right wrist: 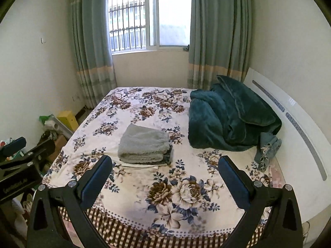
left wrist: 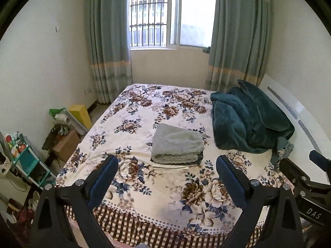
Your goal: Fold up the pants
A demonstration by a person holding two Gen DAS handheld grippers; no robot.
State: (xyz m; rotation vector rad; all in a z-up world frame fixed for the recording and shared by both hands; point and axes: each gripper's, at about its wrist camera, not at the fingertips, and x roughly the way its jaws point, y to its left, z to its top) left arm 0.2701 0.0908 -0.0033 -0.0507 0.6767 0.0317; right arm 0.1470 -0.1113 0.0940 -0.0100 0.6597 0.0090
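Note:
A stack of folded clothes lies in the middle of the floral bedsheet. Its top piece is a folded grey fleecy garment, with darker folded pieces under it. My left gripper is open and empty, held above the bed's near edge, short of the stack. My right gripper is open and empty too, beside the left one. The right gripper shows at the right edge of the left wrist view. A crumpled pair of jeans lies at the right by the headboard.
A heaped dark teal blanket sits at the far right of the bed. The white headboard runs along the right. Boxes and a shelf crowd the floor on the left. Curtains and a window stand behind.

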